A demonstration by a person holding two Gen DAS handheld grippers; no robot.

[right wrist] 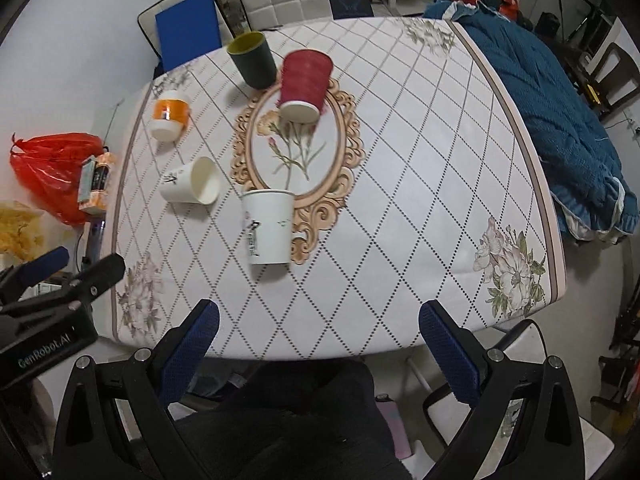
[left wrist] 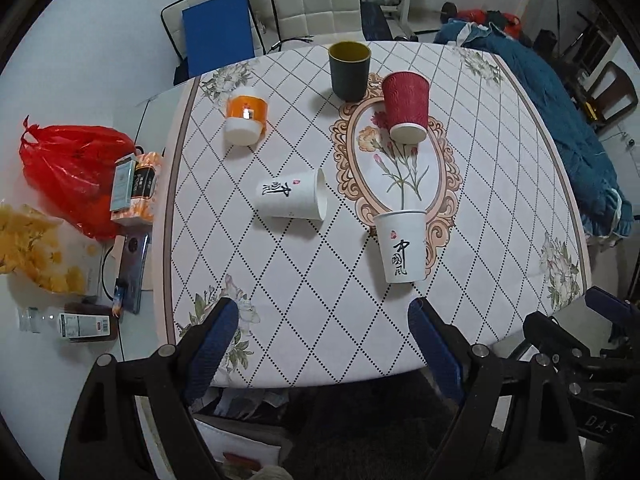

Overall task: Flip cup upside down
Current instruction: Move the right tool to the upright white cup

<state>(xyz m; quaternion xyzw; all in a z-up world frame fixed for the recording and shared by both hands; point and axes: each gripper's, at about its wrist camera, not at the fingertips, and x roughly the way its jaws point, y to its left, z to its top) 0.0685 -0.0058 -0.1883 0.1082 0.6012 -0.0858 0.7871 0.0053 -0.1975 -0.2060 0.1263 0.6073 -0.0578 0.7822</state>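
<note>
Several cups are on the patterned table [left wrist: 304,304]. A white paper cup with black writing [left wrist: 401,245] stands upright near the front, seen also in the right wrist view [right wrist: 268,226]. A second white cup [left wrist: 292,195] [right wrist: 192,181] lies on its side. A red ribbed cup [left wrist: 405,106] [right wrist: 304,85] and an orange-banded white cup [left wrist: 245,116] [right wrist: 170,115] stand upside down. A dark cup with yellow inside [left wrist: 349,70] [right wrist: 252,60] stands upright. My left gripper [left wrist: 320,322] and right gripper [right wrist: 320,320] are open and empty, at the table's near edge.
A red plastic bag [left wrist: 72,168], boxes, a phone and a bottle lie on the surface left of the table. White chairs [left wrist: 316,0] and a blue board [left wrist: 218,36] stand behind it. A blue quilt [left wrist: 552,100] lies to the right.
</note>
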